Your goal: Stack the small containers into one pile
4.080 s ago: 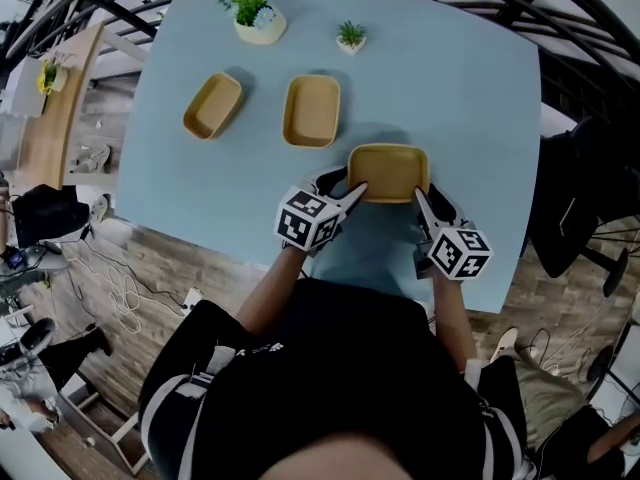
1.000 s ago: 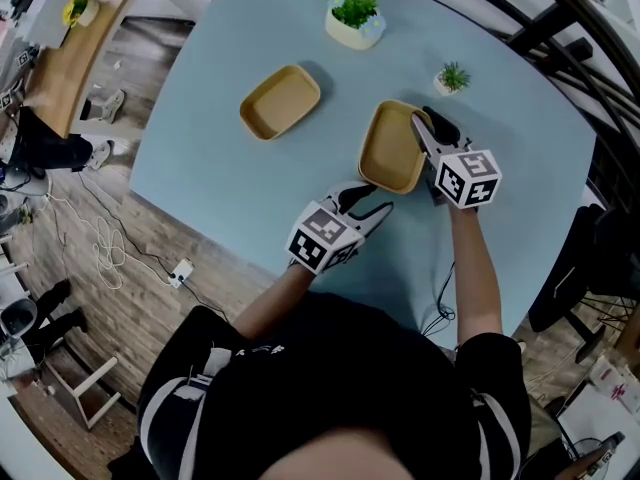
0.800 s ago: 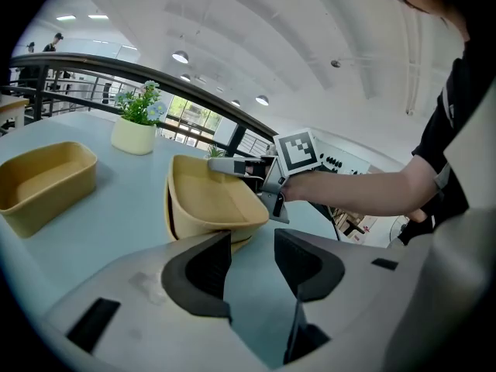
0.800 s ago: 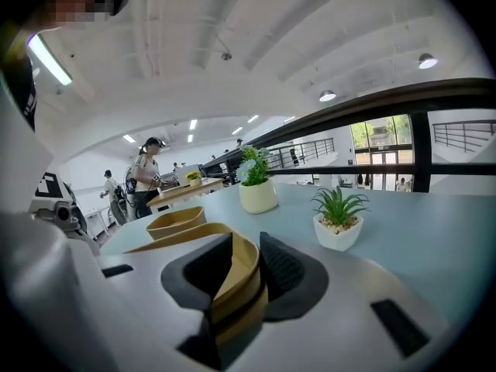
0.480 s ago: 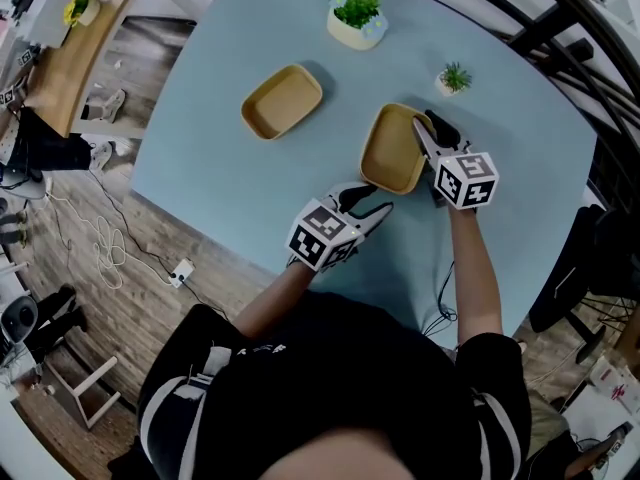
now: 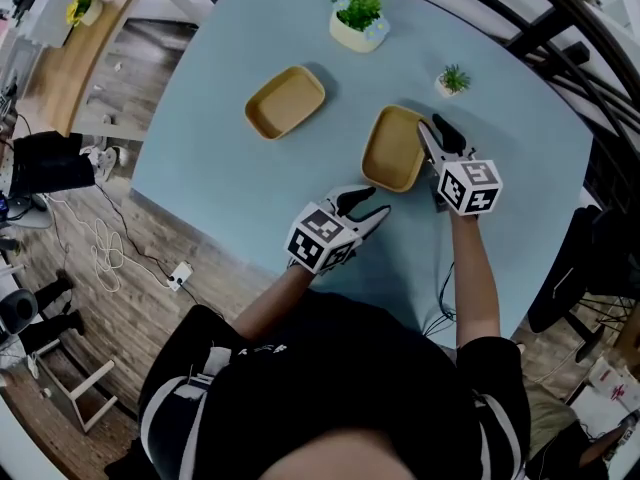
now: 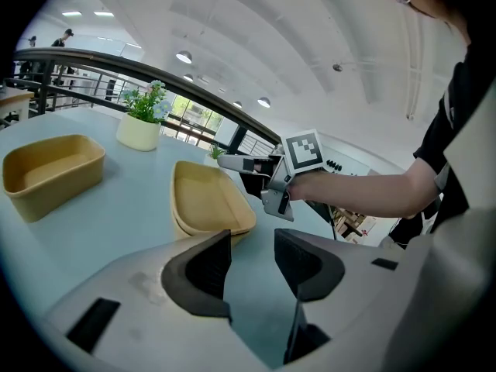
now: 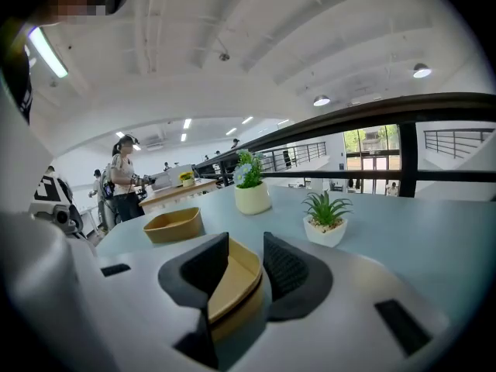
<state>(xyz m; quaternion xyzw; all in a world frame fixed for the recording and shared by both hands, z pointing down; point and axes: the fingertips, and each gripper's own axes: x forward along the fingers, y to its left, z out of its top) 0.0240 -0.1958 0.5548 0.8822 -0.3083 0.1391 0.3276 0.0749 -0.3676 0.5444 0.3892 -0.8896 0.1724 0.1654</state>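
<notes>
- Nested pair of tan containers, both empty, sits just in front of the white flowerpot.
- Right gripper: fingers clamped on the pair's rim.
- Left gripper: fingers apart (nothing between), farther from the flowerpot.
- Third tan container, empty, lies left of the flowerpot.

The desk is showing pale blue. The nested containers and the lone container are showing mustard tan. The left gripper and right gripper are wearing black-and-white square-patterned cubes, with black fingers on light grey bodies. The flower pot is showing cream under green leaves.
</notes>
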